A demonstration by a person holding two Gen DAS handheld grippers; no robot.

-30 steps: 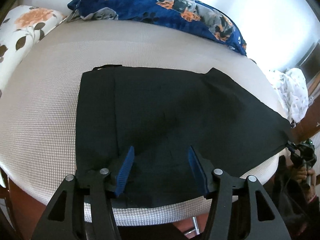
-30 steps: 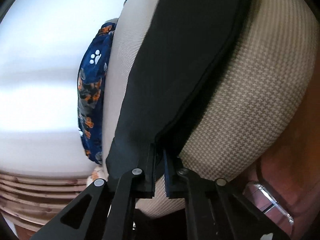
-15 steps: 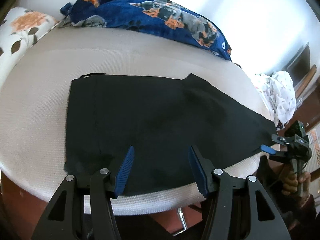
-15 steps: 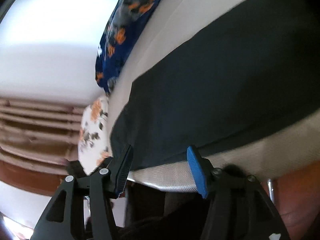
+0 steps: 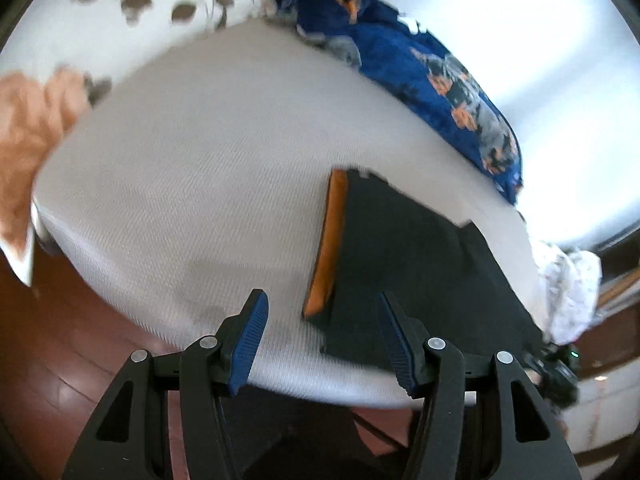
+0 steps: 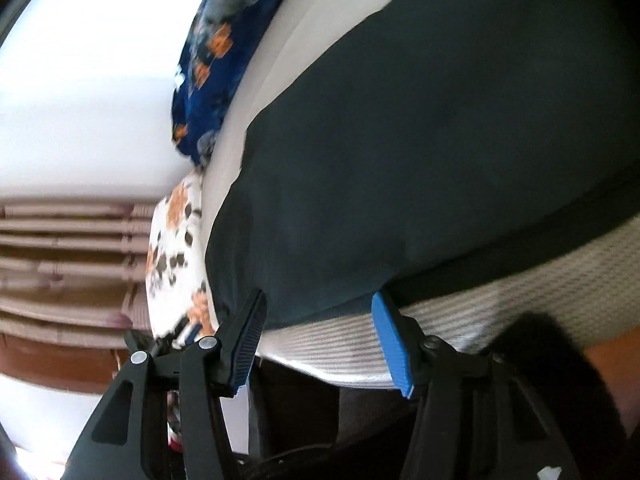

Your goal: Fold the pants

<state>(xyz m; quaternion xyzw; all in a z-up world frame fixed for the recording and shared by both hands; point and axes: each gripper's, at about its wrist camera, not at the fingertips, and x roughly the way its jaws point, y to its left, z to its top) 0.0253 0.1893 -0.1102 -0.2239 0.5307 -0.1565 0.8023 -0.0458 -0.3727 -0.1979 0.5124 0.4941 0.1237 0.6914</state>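
The black pants [image 5: 416, 264] lie flat on a beige woven mattress [image 5: 192, 184]. Their waist end shows an orange inner band [image 5: 330, 240]. My left gripper [image 5: 322, 340] is open and empty at the mattress's near edge, just before the waist corner, not touching it. In the right wrist view the pants [image 6: 420, 140] spread across the mattress [image 6: 460, 320]. My right gripper [image 6: 318, 336] is open and empty, with the pants' near edge between its fingertips.
A blue dog-print blanket [image 5: 432, 76] lies along the far side. A floral pillow [image 5: 72, 40] sits at the left. White patterned cloth [image 5: 568, 288] hangs at the right. A wood floor [image 5: 52, 352] lies below. The other gripper [image 5: 556, 368] shows at far right.
My left gripper swung left to the waist end, where the orange band now shows. My right gripper, shut on the pant hem a second ago, let go and stays open, now closer to the edge.
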